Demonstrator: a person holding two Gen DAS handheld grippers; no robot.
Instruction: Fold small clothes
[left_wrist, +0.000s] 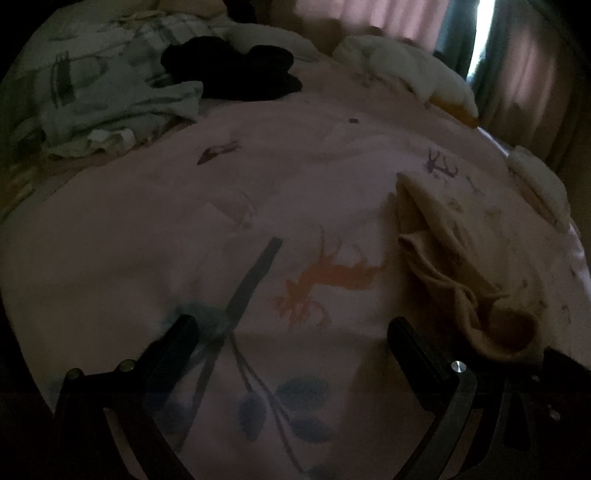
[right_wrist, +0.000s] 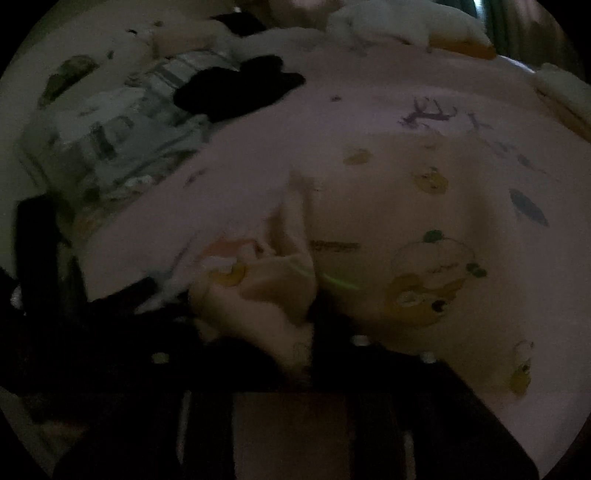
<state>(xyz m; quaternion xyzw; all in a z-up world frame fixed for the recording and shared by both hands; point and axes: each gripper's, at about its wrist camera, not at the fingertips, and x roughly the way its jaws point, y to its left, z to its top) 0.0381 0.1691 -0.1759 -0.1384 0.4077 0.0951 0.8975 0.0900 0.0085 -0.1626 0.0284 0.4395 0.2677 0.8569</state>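
A small cream garment with cartoon prints (right_wrist: 406, 221) lies spread on the pink printed bedsheet (right_wrist: 351, 110). Its near edge is bunched into a fold (right_wrist: 266, 295). That fold sits loosely between the dark fingers of my right gripper (right_wrist: 273, 332), whose jaws stand apart. In the left wrist view the same garment (left_wrist: 443, 240) lies at the right, its near end curled up by the right gripper (left_wrist: 554, 365). My left gripper (left_wrist: 295, 332) hangs open over bare sheet, left of the garment, with nothing between its fingers (left_wrist: 184, 332).
A black garment (left_wrist: 236, 74) and a pale green patterned heap (left_wrist: 110, 92) lie at the far left of the bed. White pillows or bedding (left_wrist: 406, 66) line the far edge, and pink curtains (left_wrist: 369, 14) hang behind. The room is dim.
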